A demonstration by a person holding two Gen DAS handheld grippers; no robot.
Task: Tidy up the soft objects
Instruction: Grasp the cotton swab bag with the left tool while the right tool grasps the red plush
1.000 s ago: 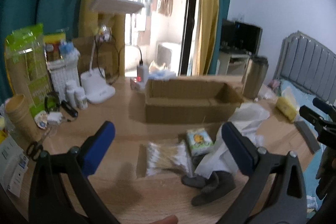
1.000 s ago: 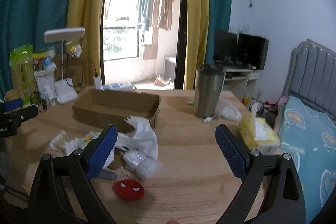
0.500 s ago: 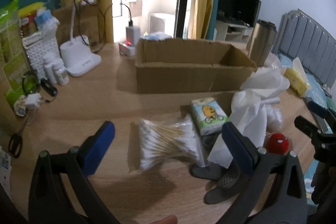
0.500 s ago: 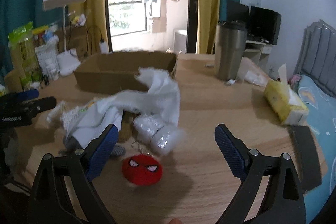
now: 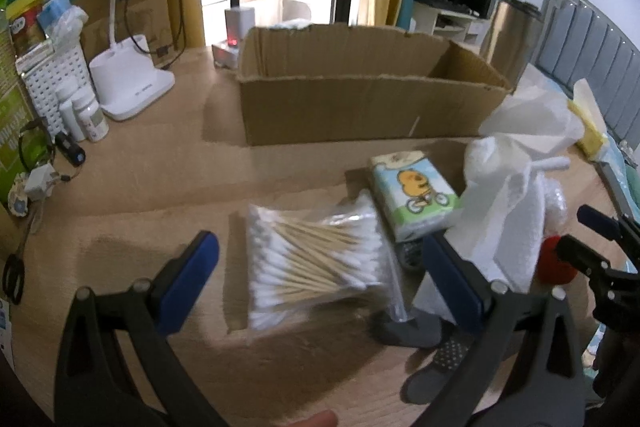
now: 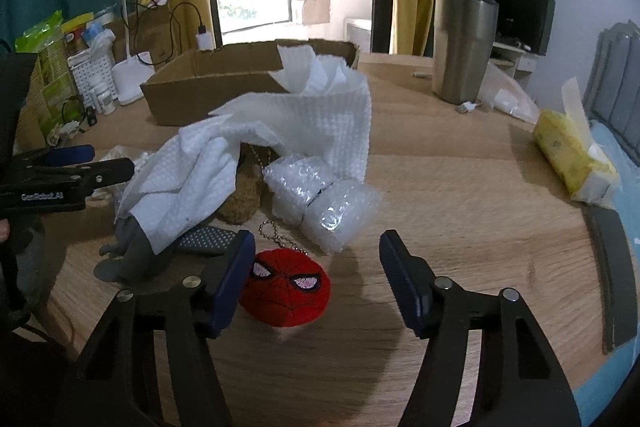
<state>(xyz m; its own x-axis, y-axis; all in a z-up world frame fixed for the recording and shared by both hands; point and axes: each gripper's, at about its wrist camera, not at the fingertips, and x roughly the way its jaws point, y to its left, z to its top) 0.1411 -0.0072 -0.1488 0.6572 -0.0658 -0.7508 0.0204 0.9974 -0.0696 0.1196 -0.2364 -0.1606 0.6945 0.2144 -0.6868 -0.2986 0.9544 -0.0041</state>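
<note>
Already both tools had dropped toward the table (image 6: 460, 163) from the higher, room-wide views of a second earlier, so the pile of soft things filled each picture. The right gripper (image 6: 316, 275) had just been closing from its widest spread; its blue pads stood part-way apart, and the red plush mask (image 6: 289, 291) lay between them on the wood, just beside the left pad and partly hidden by it. I could not tell whether that pad touched it; the other pad stood well clear, so nothing was pinched yet.

The left gripper (image 5: 320, 267) hung with its jaws spread wide over the bag of cotton swabs (image 5: 316, 259), which lay flat on the table between the pads, gripped by neither. Just beside the bag sat a small tissue pack (image 5: 414, 199), and next to that a crumpled white cloth (image 6: 256, 151) draped over grey socks (image 6: 132, 247) and bubble wrap (image 6: 320, 199).

The cardboard box (image 5: 360, 99) stood open behind the pile, and what showed of its inside looked empty. By my reading the sorting had barely begun: each hand had chosen its first thing, the mask and the swabs, and the grasps were still to be made.
</note>
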